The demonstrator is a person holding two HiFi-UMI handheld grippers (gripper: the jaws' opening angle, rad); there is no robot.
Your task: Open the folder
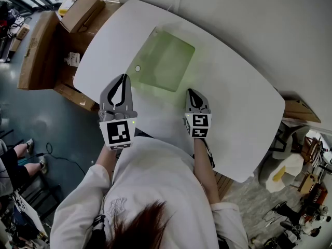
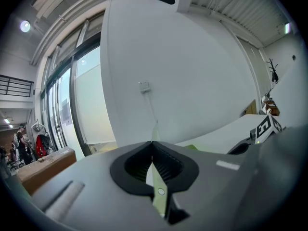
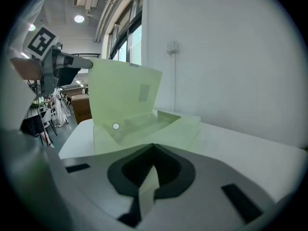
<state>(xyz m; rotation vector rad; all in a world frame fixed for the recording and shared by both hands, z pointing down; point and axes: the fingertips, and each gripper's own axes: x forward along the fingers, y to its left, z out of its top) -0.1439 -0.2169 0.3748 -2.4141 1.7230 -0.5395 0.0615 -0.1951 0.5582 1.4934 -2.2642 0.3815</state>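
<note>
A translucent green folder (image 1: 165, 61) lies on the white table (image 1: 233, 102). My left gripper (image 1: 123, 78) is shut on the folder's front flap (image 3: 122, 93) and holds it raised, almost upright. The flap's thin green edge with a white snap button (image 2: 160, 191) runs between the left gripper's pads (image 2: 153, 147). My right gripper (image 1: 192, 92) is shut on the near edge of the folder's lower sheet, and a green strip (image 3: 149, 186) shows pinched between its jaws (image 3: 153, 150). In the right gripper view the folder's open inside (image 3: 159, 124) shows, with the left gripper (image 3: 60, 61) at the flap's top corner.
Cardboard boxes (image 1: 80, 10) and a wooden bench (image 1: 37, 51) stand beyond the table's far left corner. A white wall (image 3: 226, 57) rises behind the table. Chairs and clutter (image 1: 301, 160) sit at the right. Another person's legs (image 1: 21, 160) show at the left.
</note>
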